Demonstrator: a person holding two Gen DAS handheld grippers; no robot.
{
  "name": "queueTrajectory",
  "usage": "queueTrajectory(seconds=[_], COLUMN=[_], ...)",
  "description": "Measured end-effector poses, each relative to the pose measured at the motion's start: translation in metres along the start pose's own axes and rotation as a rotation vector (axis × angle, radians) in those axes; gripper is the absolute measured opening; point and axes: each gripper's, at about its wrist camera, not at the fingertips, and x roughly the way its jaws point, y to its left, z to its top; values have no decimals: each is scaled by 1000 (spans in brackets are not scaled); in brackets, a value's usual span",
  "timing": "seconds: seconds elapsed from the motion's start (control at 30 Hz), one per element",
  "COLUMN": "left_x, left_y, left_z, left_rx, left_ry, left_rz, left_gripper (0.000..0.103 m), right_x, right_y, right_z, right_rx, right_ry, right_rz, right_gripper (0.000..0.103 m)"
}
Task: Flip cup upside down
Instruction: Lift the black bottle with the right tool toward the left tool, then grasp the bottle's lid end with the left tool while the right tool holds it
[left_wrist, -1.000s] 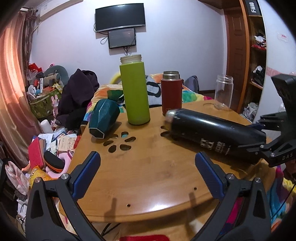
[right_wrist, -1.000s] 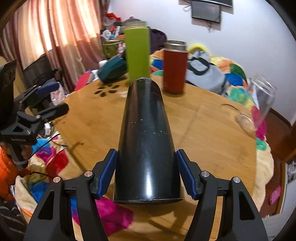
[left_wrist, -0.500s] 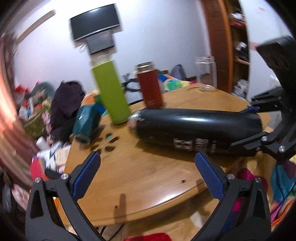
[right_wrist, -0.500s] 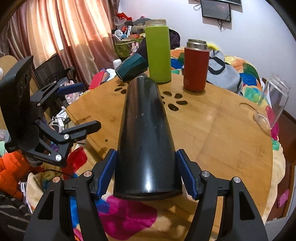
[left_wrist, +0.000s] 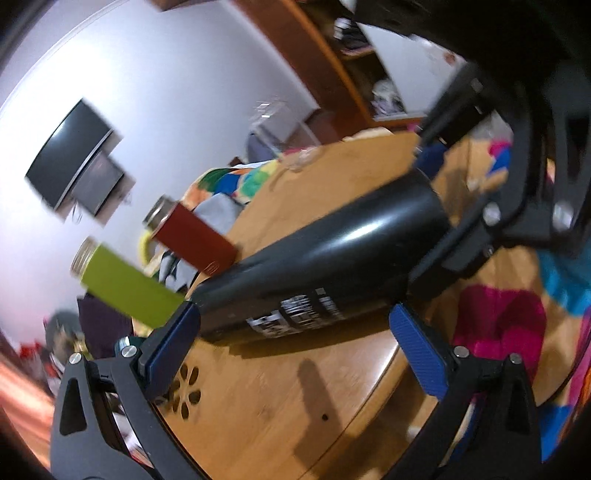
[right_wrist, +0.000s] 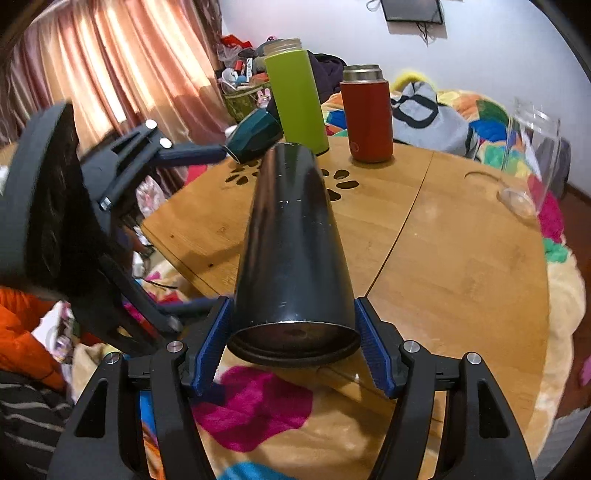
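Observation:
A tall black cup (right_wrist: 291, 240) is held lying level above the front edge of the round wooden table (right_wrist: 461, 258). My right gripper (right_wrist: 291, 347) is shut on its base end, blue pads on both sides. In the left wrist view the black cup (left_wrist: 325, 273) runs across between my open left gripper's (left_wrist: 295, 343) blue pads, its narrow end by the left pad (left_wrist: 173, 343). I cannot tell whether the pads touch it. The left gripper (right_wrist: 122, 162) also shows at the left of the right wrist view, tilted.
A green bottle (right_wrist: 295, 96), a red flask (right_wrist: 367, 114) and a dark teal cup (right_wrist: 255, 134) lying on its side are at the table's far side. A clear glass jar (right_wrist: 532, 147) stands at the right edge. A colourful blanket (right_wrist: 255, 406) lies below the front edge.
My left gripper has moved in close to the black cup and rolled, so its view is tilted. The right gripper has drawn the cup back toward the table's front edge.

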Motion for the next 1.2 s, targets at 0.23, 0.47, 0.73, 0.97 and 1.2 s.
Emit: queueTrajectory(seconds=[0.23,0.47,0.73,0.97,1.2], left_x=[3,4,3,-7,-17], left_y=[-15,-39,-42,-40,-38], left_z=[0,-1,-2,-3,-2], left_rx=[41,67,32,-14,-46], left_ry=[-40,-113,-135,-176,-231], left_rz=[-3,18,36,61,84], left_gripper=[103,103,103,103,103], right_x=[-8,-7,5,-7,-17], right_y=[-5,7,3,13,20], right_z=[-3,-8,-10,-1,12], right_rx=[21,-47,1,-17,-20], right_ry=[-24,-11,26,0,21], right_rz=[23,-1,-13,-40,-41], right_gripper=[63,63,61,61,61])
